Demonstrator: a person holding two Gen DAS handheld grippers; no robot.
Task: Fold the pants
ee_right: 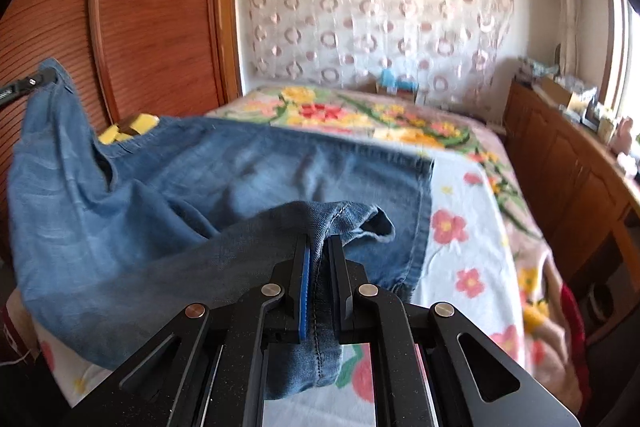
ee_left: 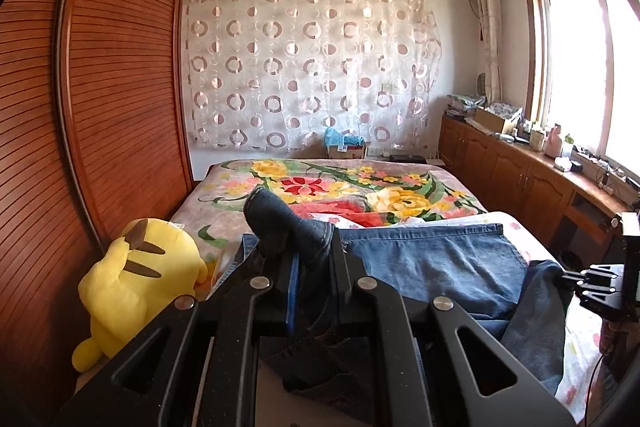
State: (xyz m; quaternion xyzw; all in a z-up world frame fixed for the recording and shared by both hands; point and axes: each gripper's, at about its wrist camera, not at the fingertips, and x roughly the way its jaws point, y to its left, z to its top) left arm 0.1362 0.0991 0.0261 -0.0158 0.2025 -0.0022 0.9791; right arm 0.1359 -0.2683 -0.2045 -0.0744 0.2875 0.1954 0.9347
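Observation:
Blue denim pants lie spread across the flowered bed. My right gripper is shut on a hemmed edge of the denim, which bunches up between its fingers and hangs down in front of the camera. My left gripper is shut on a dark rolled fold of the same pants, lifted above the bed. In the right wrist view the left gripper's tip holds a raised corner of denim at the far left. The right gripper's body shows at the right edge of the left wrist view.
A yellow plush toy sits on the bed's left side beside the wooden slatted wardrobe. Low wooden cabinets with clutter on top run along the right under a window. A circle-patterned curtain covers the far wall.

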